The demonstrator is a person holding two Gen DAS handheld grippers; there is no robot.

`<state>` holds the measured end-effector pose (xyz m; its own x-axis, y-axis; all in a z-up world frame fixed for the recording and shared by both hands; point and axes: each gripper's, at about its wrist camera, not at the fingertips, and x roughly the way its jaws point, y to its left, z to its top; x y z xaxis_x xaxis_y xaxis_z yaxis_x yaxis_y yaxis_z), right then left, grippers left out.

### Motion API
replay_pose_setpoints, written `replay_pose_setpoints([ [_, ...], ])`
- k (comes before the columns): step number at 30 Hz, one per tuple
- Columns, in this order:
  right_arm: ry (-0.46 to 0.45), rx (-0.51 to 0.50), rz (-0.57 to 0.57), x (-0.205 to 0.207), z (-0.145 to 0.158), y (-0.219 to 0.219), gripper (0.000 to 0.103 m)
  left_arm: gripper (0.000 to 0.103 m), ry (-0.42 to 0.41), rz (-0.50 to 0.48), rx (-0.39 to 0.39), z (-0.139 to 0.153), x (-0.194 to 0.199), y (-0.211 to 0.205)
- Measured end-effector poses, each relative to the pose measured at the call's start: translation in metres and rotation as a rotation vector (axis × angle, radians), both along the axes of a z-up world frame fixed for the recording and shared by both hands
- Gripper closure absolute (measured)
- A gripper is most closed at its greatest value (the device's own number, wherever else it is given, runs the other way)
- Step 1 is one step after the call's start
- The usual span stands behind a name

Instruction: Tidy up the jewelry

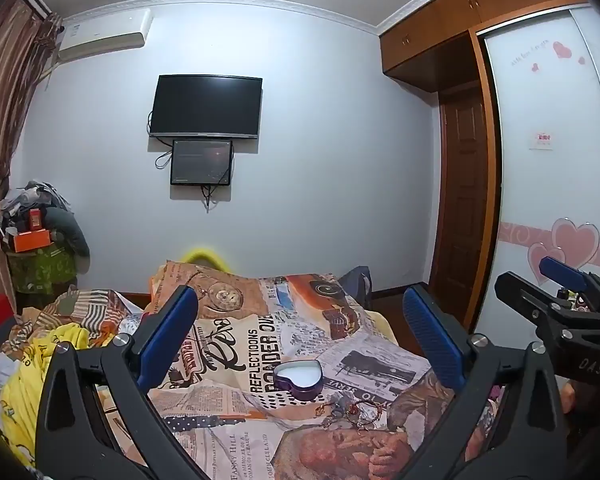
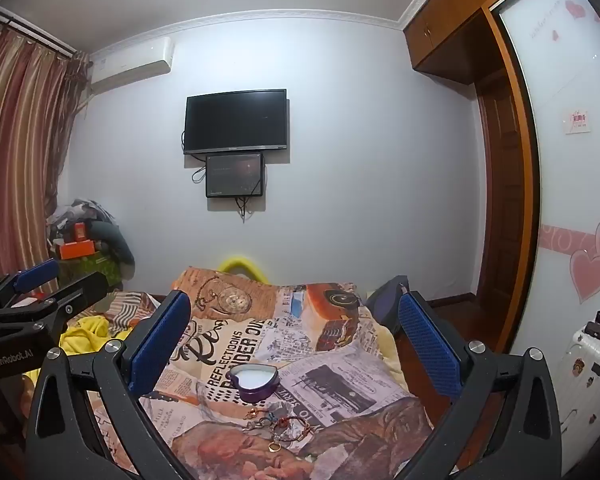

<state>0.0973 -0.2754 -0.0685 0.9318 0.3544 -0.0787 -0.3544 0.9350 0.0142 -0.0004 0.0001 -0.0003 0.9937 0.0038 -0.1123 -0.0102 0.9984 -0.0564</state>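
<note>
Heart-shaped tin (image 2: 253, 381): lid off, on the bed (image 2: 340, 364), ready for loading. Jewelry (image 2: 278, 426): loose heap just before it. My left tool (image 1: 300, 344) and right tool (image 2: 296, 340): spread wide, empty, hovering.

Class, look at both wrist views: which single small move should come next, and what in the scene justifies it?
Probably lower the right tongs, open and empty, onto the loose jewelry pile on the newspaper-print bedspread. The purple heart-shaped tin just beyond it sits open and looks empty.
</note>
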Motion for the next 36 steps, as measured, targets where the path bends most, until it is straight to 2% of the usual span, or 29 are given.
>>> replay_pose_setpoints([
  [11, -0.005, 0.004, 0.002, -0.0002, 0.0031, 0.0012, 0.000, 0.000, 0.033, -0.007, -0.004, -0.0010, 0.0045, 0.0016],
  [36, 0.007, 0.000, 0.003, -0.0057, -0.0008, 0.0086, 0.000, 0.000, 0.048, 0.000, -0.017, -0.0055, 0.0054, 0.0036],
])
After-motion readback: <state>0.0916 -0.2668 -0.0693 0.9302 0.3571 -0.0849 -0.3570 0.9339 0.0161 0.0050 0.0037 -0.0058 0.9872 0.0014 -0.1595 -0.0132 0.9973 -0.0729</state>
